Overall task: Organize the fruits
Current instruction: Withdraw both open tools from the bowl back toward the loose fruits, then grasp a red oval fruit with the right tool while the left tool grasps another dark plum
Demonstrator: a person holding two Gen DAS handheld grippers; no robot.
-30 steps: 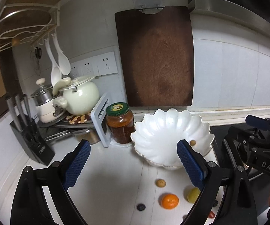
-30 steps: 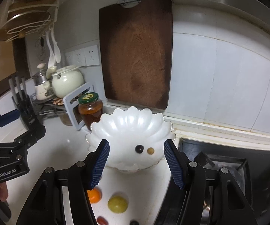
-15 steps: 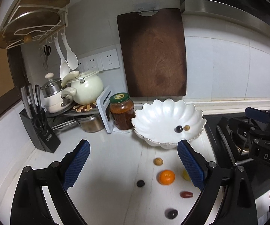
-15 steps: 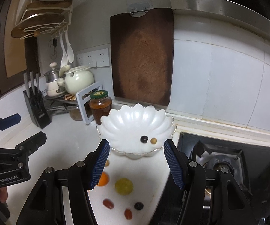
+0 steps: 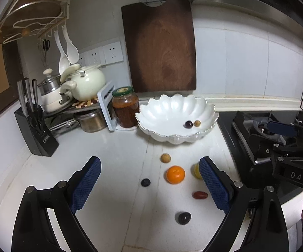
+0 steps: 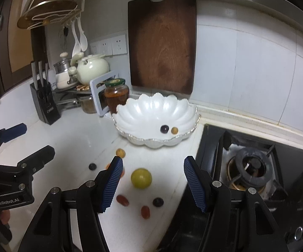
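Note:
A white scalloped bowl stands on the counter and holds a dark grape and a small tan fruit. Loose fruit lies in front of it: an orange, a tan fruit, a yellow-green fruit, dark grapes and red fruits. My left gripper is open and empty above the fruit. My right gripper is open and empty over the yellow-green fruit.
A jar stands left of the bowl, with a kettle, pots and a knife block further left. A wooden board leans on the wall. A gas stove lies to the right.
Both grippers have drawn back and up from the bowl, so more loose fruit on the counter shows. Both stay open.

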